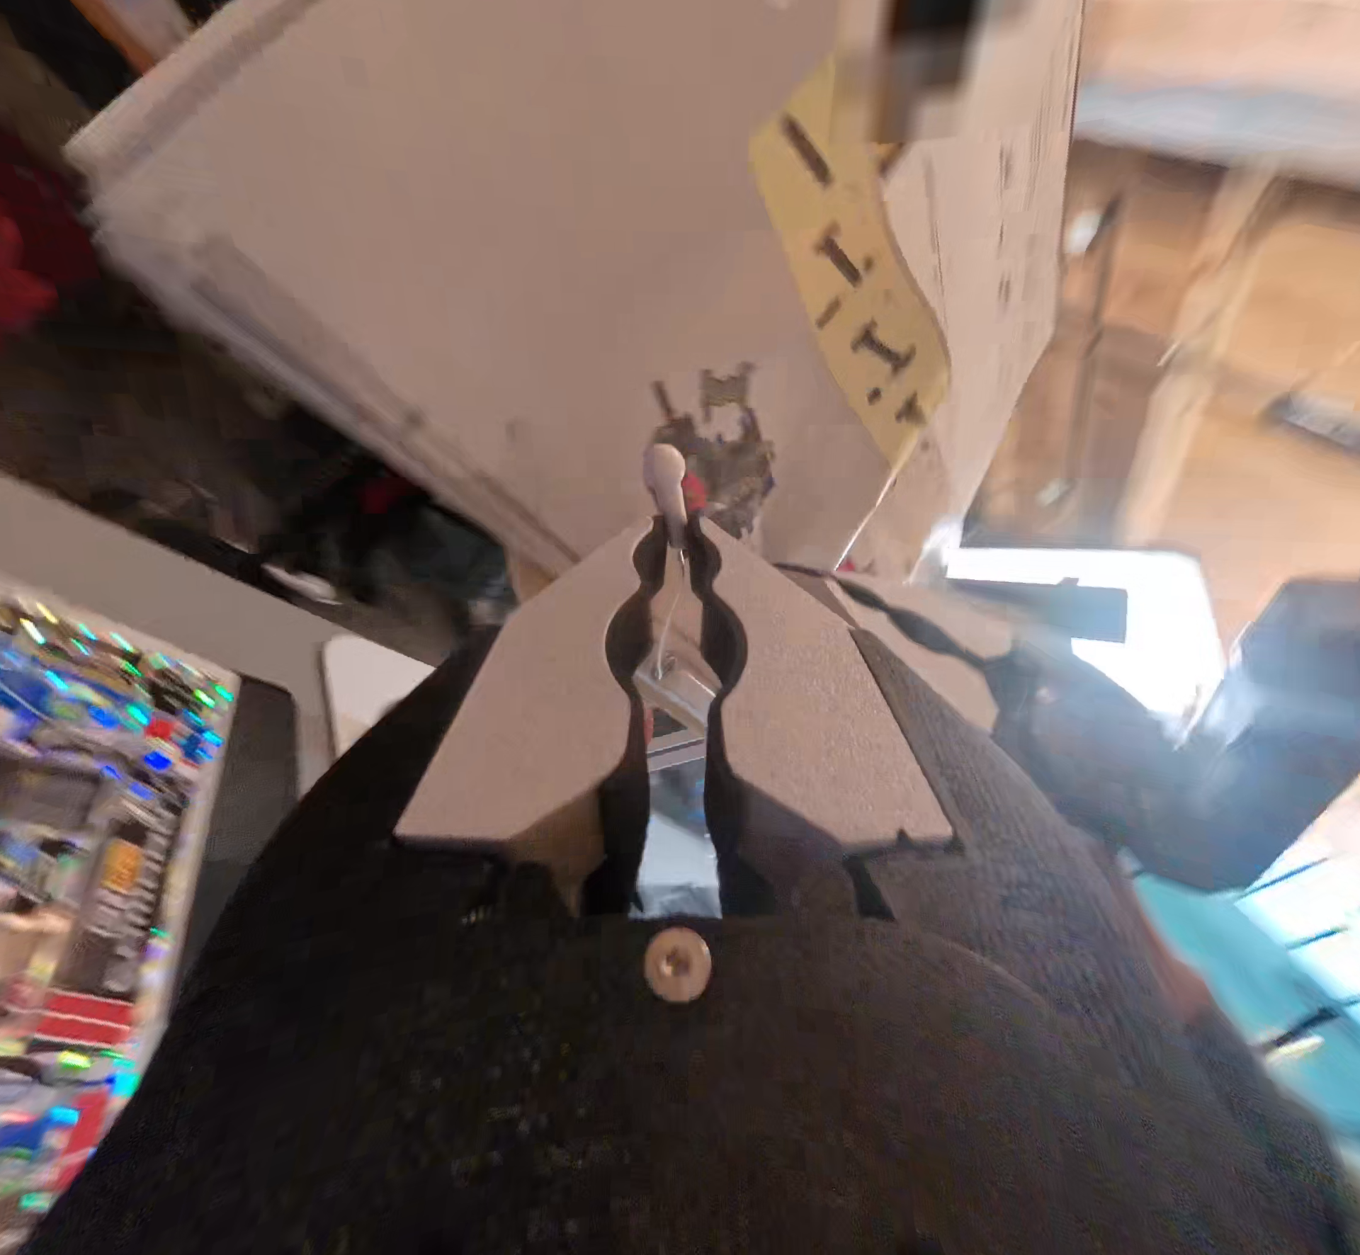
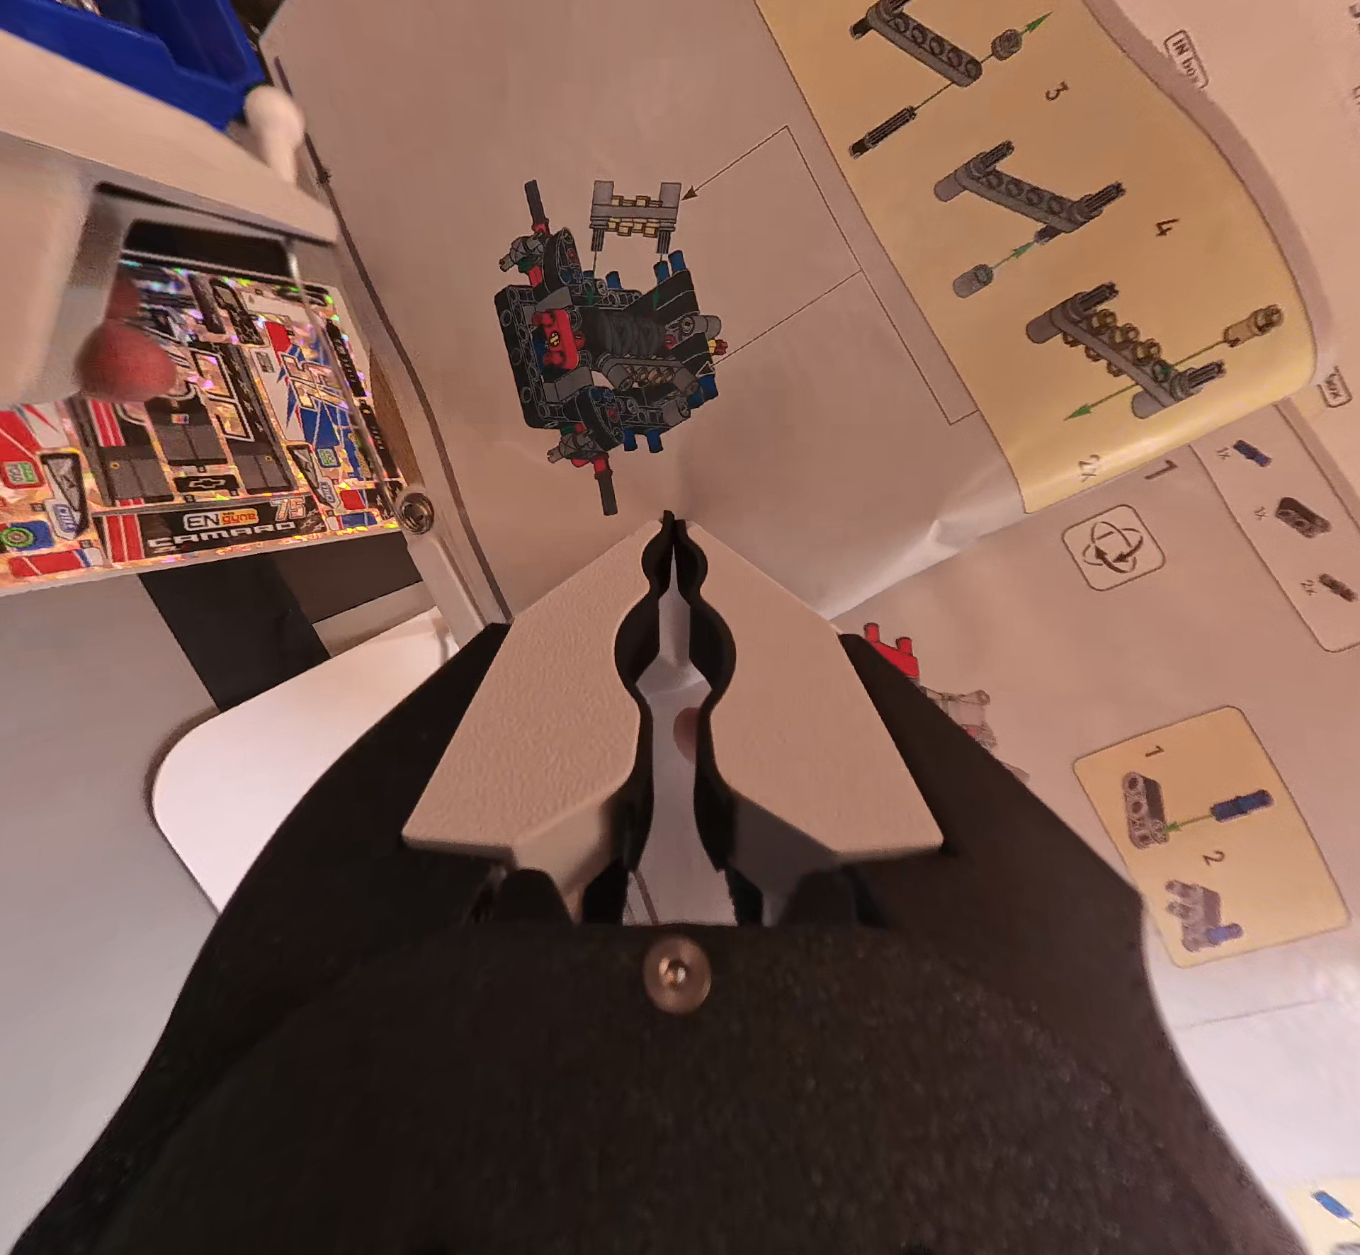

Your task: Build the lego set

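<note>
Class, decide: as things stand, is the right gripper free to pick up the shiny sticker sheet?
Probably not yet: the right gripper is shut on the booklet page and must release it first; the sticker sheet lies alongside.

Instruction booklet (image 2: 1104, 668) on white table (image 2: 88, 815)

Raised booklet page (image 2: 589, 79) blocks ahead, sticker sheet (image 2: 199, 425) left, bare table (image 2: 73, 778) lower left
</note>
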The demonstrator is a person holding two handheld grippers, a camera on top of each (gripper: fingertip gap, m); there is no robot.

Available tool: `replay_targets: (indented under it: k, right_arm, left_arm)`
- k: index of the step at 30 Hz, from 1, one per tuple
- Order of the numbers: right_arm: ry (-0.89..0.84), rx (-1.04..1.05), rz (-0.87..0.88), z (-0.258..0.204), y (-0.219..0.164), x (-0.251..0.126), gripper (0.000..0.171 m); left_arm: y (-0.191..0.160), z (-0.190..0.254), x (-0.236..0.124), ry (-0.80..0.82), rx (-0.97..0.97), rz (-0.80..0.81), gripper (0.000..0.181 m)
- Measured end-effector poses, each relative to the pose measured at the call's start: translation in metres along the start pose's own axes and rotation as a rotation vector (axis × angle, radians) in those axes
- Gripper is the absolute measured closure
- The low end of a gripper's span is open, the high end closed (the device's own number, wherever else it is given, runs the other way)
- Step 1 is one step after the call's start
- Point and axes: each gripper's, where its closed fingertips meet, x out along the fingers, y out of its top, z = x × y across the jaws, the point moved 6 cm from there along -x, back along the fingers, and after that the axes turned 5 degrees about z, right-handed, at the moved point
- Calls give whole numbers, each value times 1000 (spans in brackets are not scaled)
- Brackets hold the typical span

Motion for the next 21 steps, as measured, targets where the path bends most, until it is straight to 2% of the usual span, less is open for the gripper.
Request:
replay_targets:
  k: [5, 9, 12, 13, 16, 18, 21]
  right_arm:
    - [44, 72, 18, -2, 2, 3, 171]
    - [69, 94, 22, -2, -1, 1, 171]
    - [120, 158, 77, -3, -13, -14, 170]
    - [145, 189, 107, -4, -19, -22, 164]
    - [173, 302, 188, -5, -41, -49, 160]
    - [154, 373, 226, -1, -59, -67, 160]
    - [103, 486, 245, 6, -91, -94, 161]
  left_arm:
    - [-8, 47, 30, -23, 568, -257, 179]
    - [-42, 69, 50, -68, 958, -458, 178]
    - [-55, 70, 54, -88, 1097, -518, 179]
    - [-61, 68, 54, -96, 1126, -557, 181]
    - [-86, 63, 46, -194, 1300, -676, 181]
    - [-96, 52, 42, -149, 1468, -722, 181]
    - [-96, 53, 41, -116, 1491, -712, 181]
